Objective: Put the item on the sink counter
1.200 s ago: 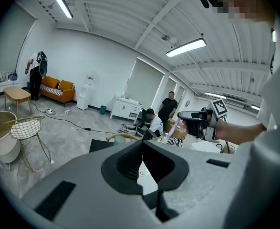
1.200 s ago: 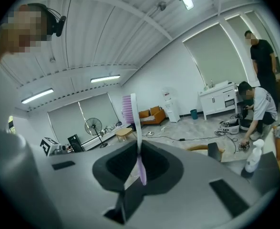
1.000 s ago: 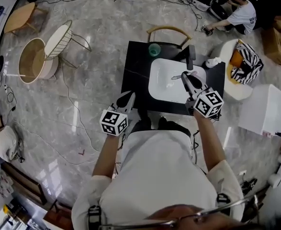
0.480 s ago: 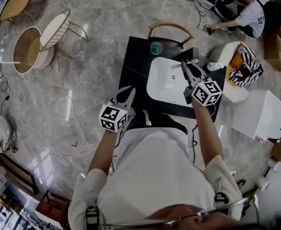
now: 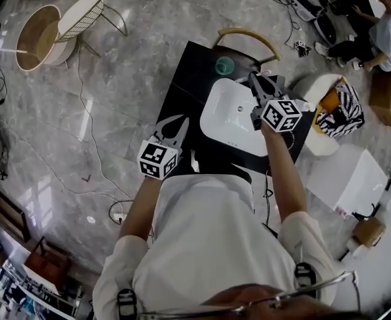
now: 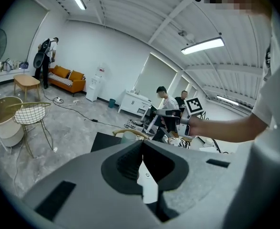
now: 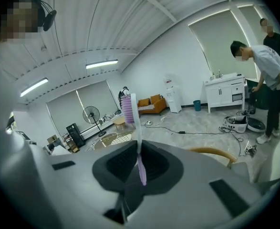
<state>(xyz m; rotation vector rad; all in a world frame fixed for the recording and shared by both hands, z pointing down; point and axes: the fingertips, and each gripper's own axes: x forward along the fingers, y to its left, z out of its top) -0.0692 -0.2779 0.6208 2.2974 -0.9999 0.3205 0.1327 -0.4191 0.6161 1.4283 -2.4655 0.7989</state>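
My right gripper (image 7: 139,149) is shut on a toothbrush (image 7: 130,109) with a white handle and purple bristles, which stands upright out of the jaws. In the head view that gripper (image 5: 255,80) hovers over the far right rim of the white sink (image 5: 225,115), set in a black counter (image 5: 188,89). The brush is too small to make out there. My left gripper (image 5: 180,121) hangs at the counter's near left edge with its jaws together and nothing between them. From the left gripper view (image 6: 142,147) the right gripper (image 6: 171,114) shows ahead.
A green cup (image 5: 224,65) stands on the counter's far edge. A wooden chair (image 5: 248,37) is behind the counter. To the right are a white stool with a striped bag (image 5: 335,109) and a white box (image 5: 352,179). Cables cross the floor.
My right gripper has moved with the toothbrush from over the basin's middle toward its far right rim. The left gripper has stayed by the counter's near left edge.
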